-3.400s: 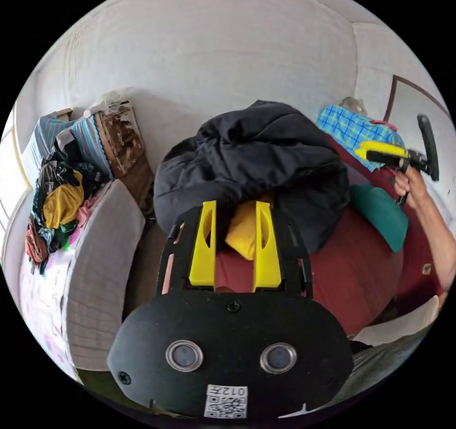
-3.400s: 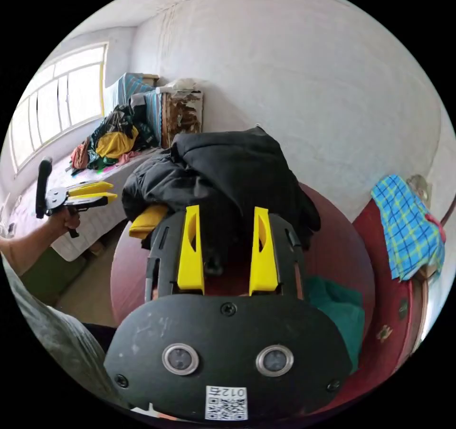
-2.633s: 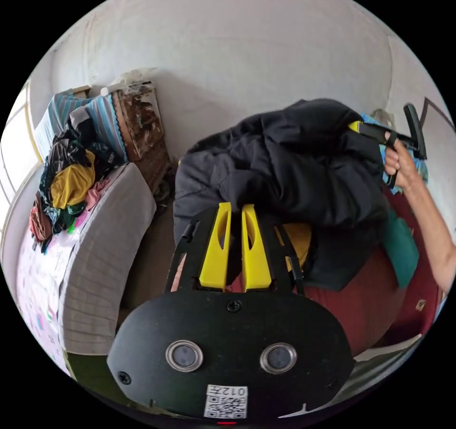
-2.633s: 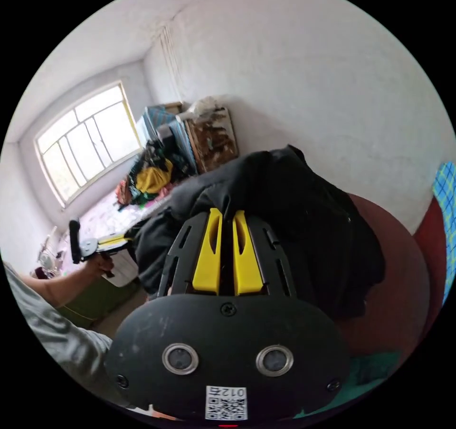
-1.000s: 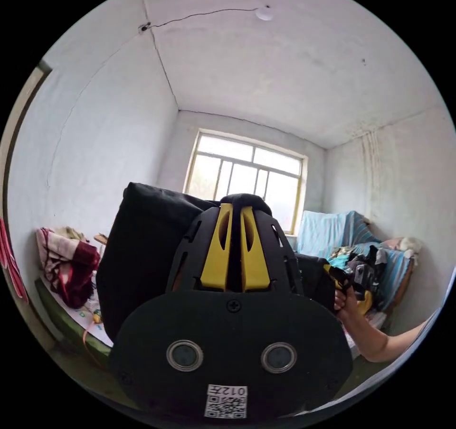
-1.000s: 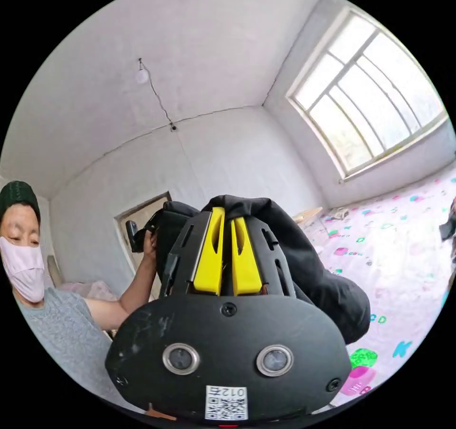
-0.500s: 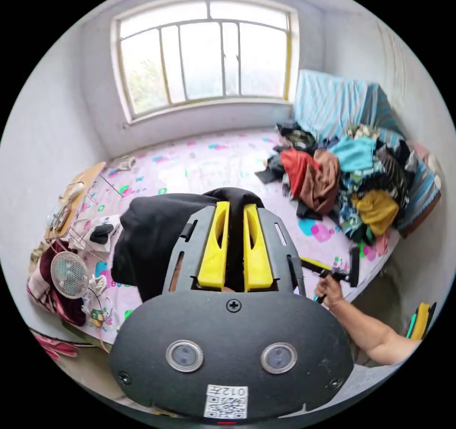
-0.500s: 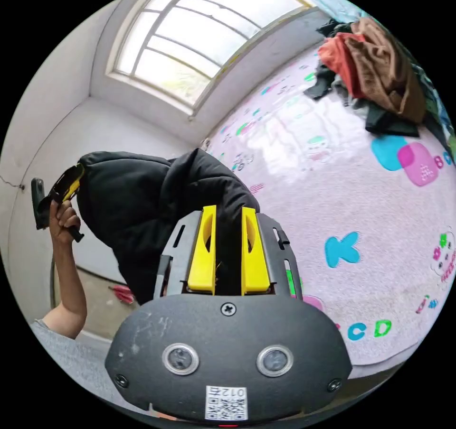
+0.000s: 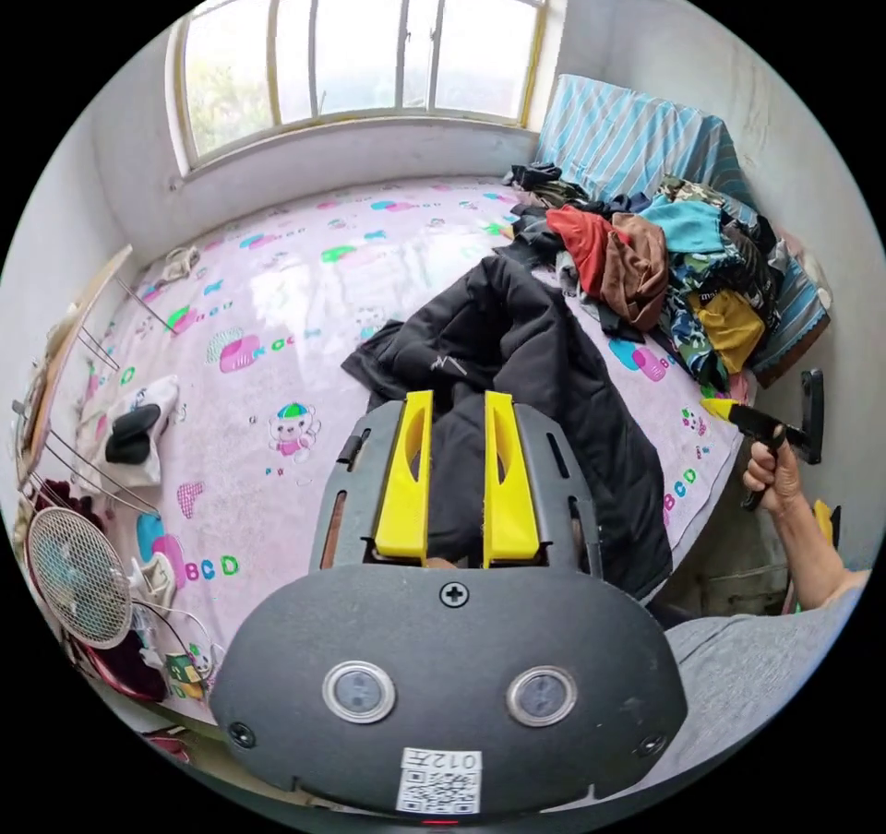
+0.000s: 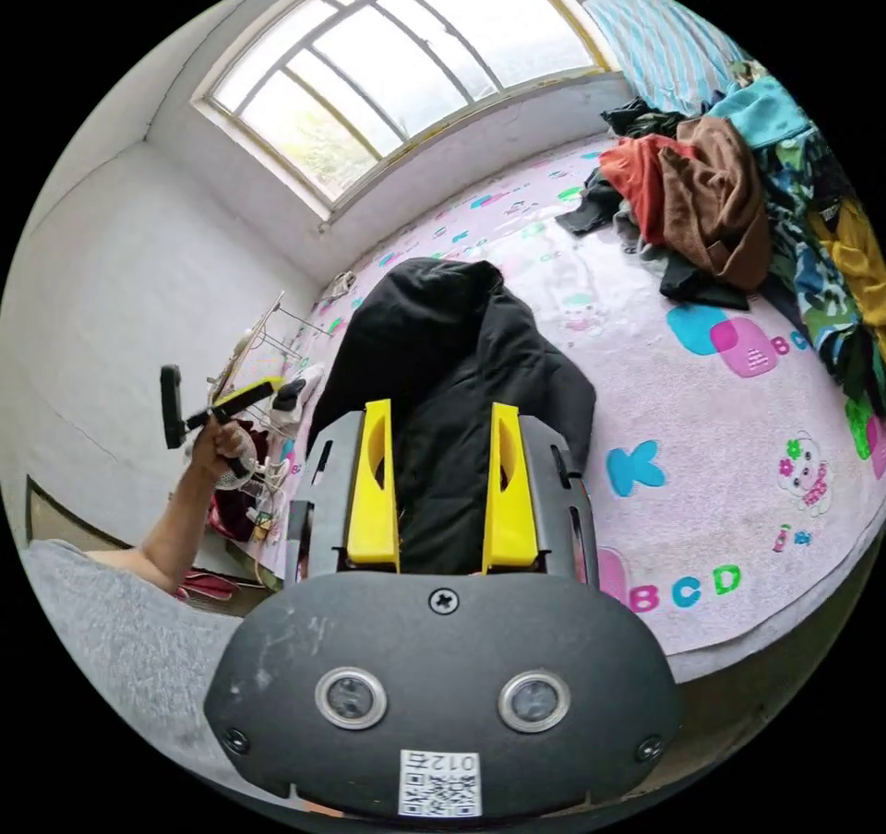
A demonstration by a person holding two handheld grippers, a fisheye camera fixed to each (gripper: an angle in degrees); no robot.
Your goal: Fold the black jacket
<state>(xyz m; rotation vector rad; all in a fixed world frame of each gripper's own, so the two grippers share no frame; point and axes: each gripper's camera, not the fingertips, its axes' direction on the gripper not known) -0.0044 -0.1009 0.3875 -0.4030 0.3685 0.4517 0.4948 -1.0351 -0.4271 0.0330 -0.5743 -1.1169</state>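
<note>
Lying crumpled at frame centre on the pink patterned bed sheet [image 9: 277,317], the puffy black jacket [image 9: 517,354] needs spreading flat, both grippers' jaws apart and empty.

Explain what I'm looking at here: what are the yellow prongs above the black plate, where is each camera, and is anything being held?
Each picture comes from a fisheye camera riding on a hand-held gripper; a person holds one in each hand. The yellow prongs are that gripper's own two jaws. In the left gripper view, the left gripper has its jaws apart; the right gripper view shows the right gripper the same way. Both are open and hold nothing. The black jacket lies crumpled on a bed with a pink patterned sheet, near its front edge. A pile of mixed clothes sits at the bed's far end. A hand holding the other gripper appears at the edge.
</note>
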